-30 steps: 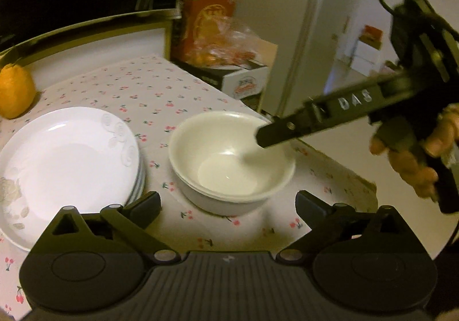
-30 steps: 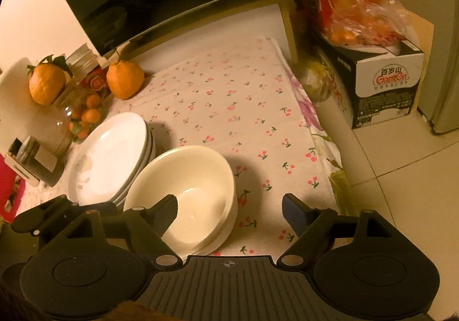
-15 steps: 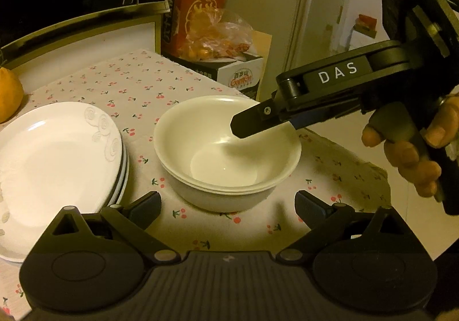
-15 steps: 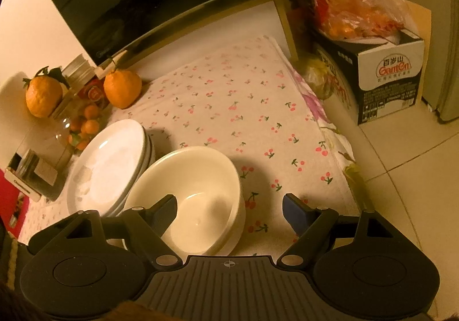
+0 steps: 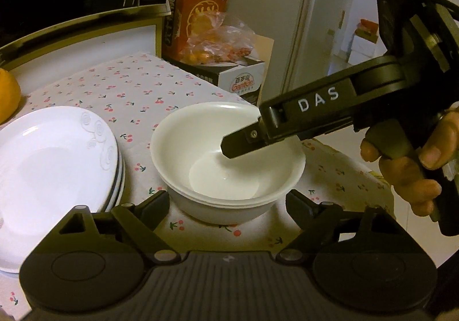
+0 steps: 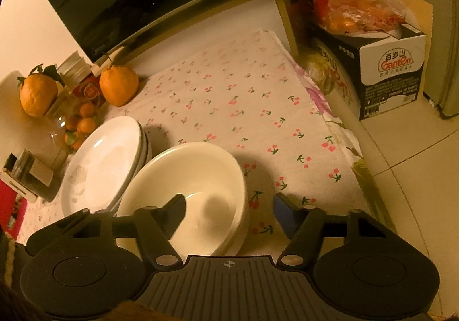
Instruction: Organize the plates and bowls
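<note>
Bowls [image 5: 226, 160], two nested by the look of the doubled rim, sit on the cherry-print tabletop [image 6: 243, 108] just right of the plate stack [image 5: 54, 166], nearly touching it.

Right hand-held gripper [image 6: 229, 212] is the nearer one: it straddles the bowls' right-hand rim, one finger [image 6: 175, 213] down inside the bowl, the other [image 6: 284, 213] outside over the cloth. Jaws closing now, rim wall between them, but pads not pressing yet, so nothing held. From the left wrist cam you see the same thing: the black inner finger dipping past the far rim into the bowl, a hand [image 5: 416, 166] squeezing the trigger behind it.

Left hand-held gripper [image 5: 226, 206] hovers low at the bowls' near side, bowl between and beyond the tips, w/ gaps both sides. Jaws closing too, still clear of the bowl, empty.

Key relation: the rim runs across the right gripper's closing line, wall roughly square to the pads, so my read is a rim pinch on the right side is the step in hand. Risk, imo: the pinch catches only the top bowl and the lower one stays put, or glazed ceramic slips.
</note>
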Tool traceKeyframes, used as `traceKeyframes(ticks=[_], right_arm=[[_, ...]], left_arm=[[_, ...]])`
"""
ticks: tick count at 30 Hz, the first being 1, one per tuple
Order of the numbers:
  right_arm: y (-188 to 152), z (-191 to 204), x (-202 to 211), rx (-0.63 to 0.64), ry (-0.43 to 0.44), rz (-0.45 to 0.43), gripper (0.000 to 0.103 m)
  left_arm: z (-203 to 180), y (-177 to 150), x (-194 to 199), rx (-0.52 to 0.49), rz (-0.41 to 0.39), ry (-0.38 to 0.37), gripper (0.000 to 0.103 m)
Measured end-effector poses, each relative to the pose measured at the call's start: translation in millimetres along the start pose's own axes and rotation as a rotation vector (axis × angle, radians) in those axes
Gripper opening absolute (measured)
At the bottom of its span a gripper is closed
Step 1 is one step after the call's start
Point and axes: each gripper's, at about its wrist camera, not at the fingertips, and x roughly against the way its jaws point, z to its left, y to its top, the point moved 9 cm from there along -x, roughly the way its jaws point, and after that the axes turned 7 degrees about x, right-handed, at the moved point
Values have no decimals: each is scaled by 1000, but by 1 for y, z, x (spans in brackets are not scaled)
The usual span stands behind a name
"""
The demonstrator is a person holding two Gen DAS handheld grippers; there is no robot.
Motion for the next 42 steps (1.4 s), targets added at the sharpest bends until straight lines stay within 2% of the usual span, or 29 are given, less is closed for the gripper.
traceKeyframes(ticks=[1, 3, 10, 27, 42], right_arm=[[0, 1, -1, 0, 1, 3, 47], [-1, 2, -2, -3, 5, 10, 38], [0, 1, 0, 11, -18, 2, 28], [23, 16, 23, 22, 2, -66, 28], [48, 46, 28, 13, 63, -123, 28]], left_arm=[[1, 0, 1, 3, -1, 0, 83], [1, 0, 1, 6, 1, -3, 83], [3, 2, 2, 22, 5, -3, 83], [4, 19, 20, 53, -36, -7, 83], [24, 31, 57, 98, -84, 6, 82]])
